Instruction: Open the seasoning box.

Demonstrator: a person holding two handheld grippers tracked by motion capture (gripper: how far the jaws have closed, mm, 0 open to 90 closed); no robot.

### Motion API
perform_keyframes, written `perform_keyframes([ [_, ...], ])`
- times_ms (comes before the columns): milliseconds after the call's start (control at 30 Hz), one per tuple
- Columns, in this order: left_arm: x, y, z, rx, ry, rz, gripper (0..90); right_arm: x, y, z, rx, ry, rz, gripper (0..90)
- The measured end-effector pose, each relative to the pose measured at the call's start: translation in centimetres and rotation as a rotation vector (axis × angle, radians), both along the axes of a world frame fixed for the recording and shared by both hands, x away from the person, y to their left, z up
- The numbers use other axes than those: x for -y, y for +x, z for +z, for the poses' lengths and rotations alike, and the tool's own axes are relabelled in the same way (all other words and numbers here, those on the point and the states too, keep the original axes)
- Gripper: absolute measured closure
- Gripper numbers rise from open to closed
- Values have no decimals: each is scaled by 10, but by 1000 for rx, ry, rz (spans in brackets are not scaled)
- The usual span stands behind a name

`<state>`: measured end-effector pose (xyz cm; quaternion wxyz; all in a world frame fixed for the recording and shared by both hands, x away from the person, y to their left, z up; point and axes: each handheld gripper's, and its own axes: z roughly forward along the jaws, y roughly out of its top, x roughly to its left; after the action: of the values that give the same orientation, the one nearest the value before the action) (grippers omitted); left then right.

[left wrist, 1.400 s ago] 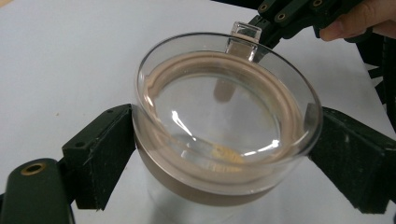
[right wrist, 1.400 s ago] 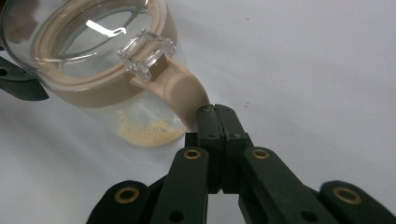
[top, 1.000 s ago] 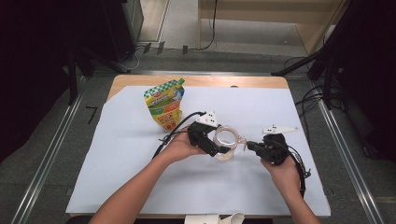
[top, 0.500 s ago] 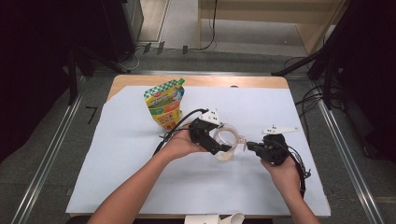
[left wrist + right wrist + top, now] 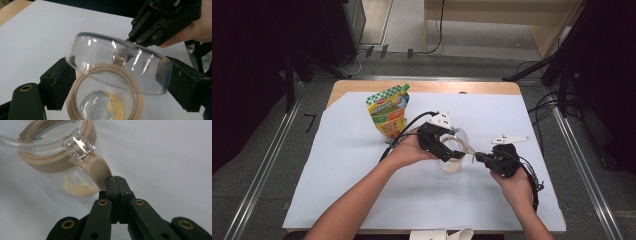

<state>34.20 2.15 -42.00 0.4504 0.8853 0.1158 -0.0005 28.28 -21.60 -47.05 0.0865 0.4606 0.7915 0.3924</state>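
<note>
A clear jar [image 5: 451,164] with a beige rim ring [image 5: 72,100] stands on the white sheet, with yellow grains [image 5: 113,106] at its bottom. My left gripper [image 5: 447,150] is shut on the jar's clear lid [image 5: 117,65]. It holds the lid tilted just above the rim, one jaw on each side. My right gripper [image 5: 115,180] is shut on the beige tab [image 5: 98,170] that sticks out from the rim ring, and comes in from the right [image 5: 477,157]. The lid's clear latch [image 5: 78,145] sits right above that tab.
A green and yellow stand-up pouch [image 5: 388,112] stands behind and to the left of the jar. A white sheet [image 5: 352,195] covers most of the wooden table [image 5: 362,86]. White objects [image 5: 442,234] lie at the near edge.
My left gripper has risen a little with the lid, which now tilts off the jar's rim. The right gripper has kept still on the tab.
</note>
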Motion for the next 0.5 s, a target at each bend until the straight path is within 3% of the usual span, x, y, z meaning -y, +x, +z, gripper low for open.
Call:
perform_keyframes([
  [300, 12, -4, 13, -4, 15, -21, 247, 1, 0, 0, 3, 1, 1, 900],
  [467, 17, -5, 19, -34, 35, -37, 410, 1, 0, 0, 3, 3, 0, 900],
  [500, 20, -7, 21, -25, 48, -42, 416, 1, 0, 0, 4, 3, 0, 900],
])
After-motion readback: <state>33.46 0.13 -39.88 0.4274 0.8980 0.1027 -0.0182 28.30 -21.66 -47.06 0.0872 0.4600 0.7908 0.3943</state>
